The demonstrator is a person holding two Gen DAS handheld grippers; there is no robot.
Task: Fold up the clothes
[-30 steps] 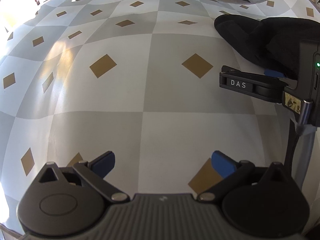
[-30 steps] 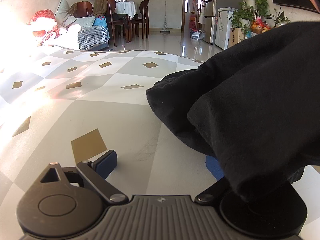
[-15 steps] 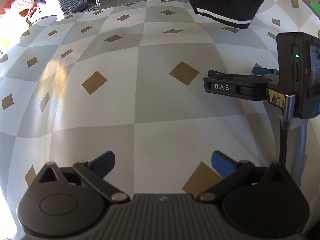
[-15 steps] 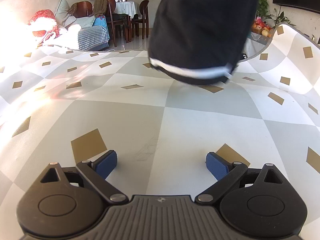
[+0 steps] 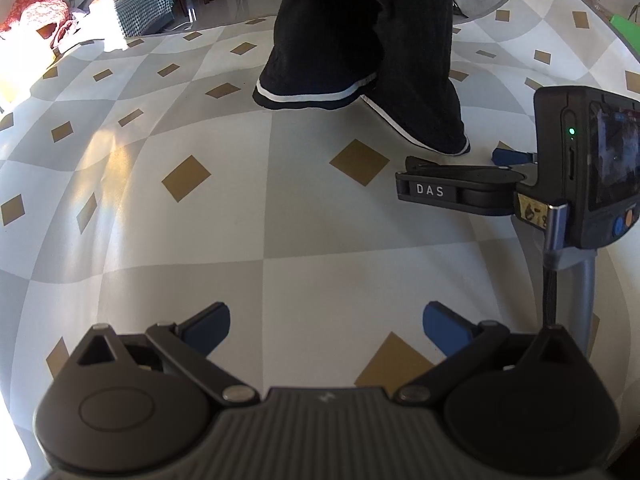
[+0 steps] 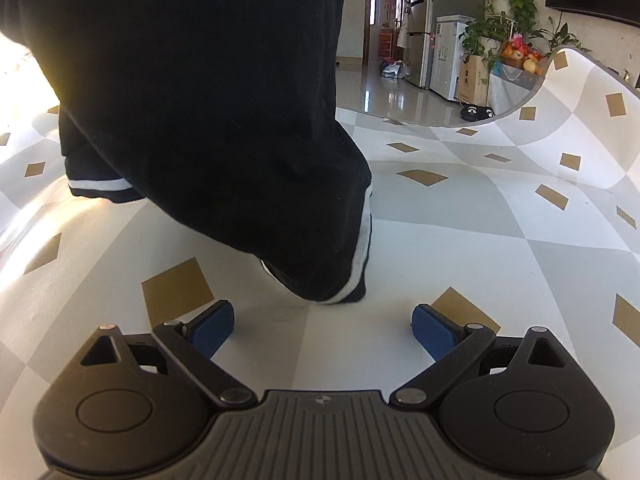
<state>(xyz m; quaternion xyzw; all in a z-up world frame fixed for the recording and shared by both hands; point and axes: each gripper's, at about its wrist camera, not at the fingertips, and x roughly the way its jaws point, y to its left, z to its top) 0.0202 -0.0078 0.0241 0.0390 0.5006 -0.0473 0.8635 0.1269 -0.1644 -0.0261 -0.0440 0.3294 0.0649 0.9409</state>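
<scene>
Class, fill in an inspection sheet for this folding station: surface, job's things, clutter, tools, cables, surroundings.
Surface: checked tablecloth with gold diamonds, sunlit on the left.
Job's things: black garment with white-striped hems hangs down, lowest corner touching the cloth.
Clutter: nothing seen.
Tools: left tool open, empty; right tool open, empty, just short of the garment.
Cables: one cord runs down from the right tool's camera.
Surroundings: fridge, plants, tiled floor.

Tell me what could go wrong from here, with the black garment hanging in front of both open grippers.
1. The black garment hangs bunched, with only its striped hem touching the checked tablecloth; laid down like this it may crumple instead of spreading flat.
2. The right gripper sits close to the hem, so closing now might pinch a random fold.
3. The left gripper is near the right gripper's body, so they could collide.
</scene>
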